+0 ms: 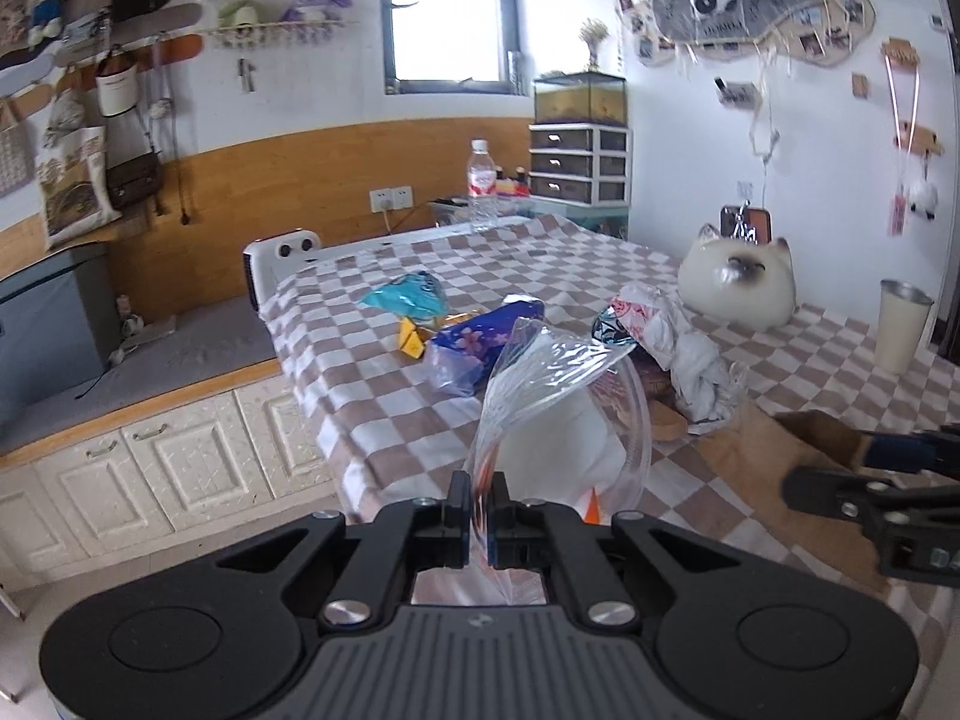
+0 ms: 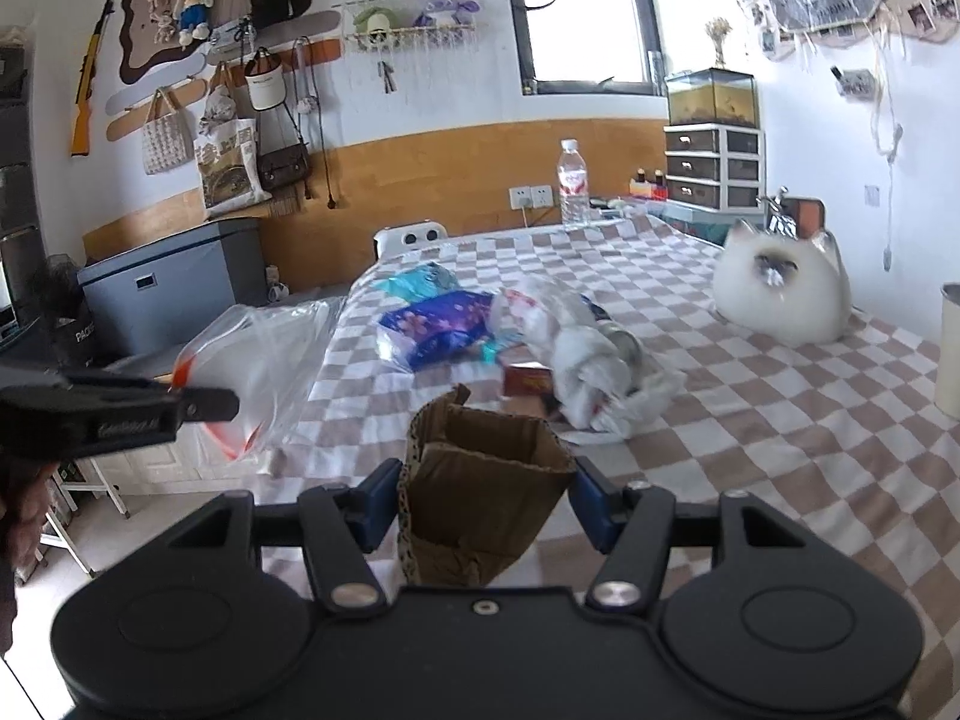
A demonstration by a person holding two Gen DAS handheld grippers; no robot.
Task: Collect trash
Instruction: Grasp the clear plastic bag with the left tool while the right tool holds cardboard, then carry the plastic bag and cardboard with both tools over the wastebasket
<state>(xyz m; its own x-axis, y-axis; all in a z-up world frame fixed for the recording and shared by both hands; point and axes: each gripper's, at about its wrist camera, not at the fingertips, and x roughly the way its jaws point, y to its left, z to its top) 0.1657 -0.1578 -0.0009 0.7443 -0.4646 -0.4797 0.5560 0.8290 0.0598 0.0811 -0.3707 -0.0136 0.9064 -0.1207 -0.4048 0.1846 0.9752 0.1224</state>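
The left claw [image 1: 478,501] pinches the limp, slippery clear plastic bag [image 1: 558,408] by its rim over the bed's [image 2: 750,420] near edge, while the right claw [image 2: 483,507] squeezes a light, crushable cardboard box [image 2: 480,480].

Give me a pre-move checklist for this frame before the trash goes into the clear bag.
1. Left gripper pinching the clear plastic bag: ok.
2. Right gripper around the cardboard piece: ok, pads at both its sides.
3. Bag mouth open enough to take the cardboard: cannot tell.
4. Both grippers apart, not colliding: ok.
5. Remaining trash still on the checkered cloth, such as the blue wrapper and crumpled white bag: not ok, uncollected.
6. Water bottle upright, away from the work: ok.
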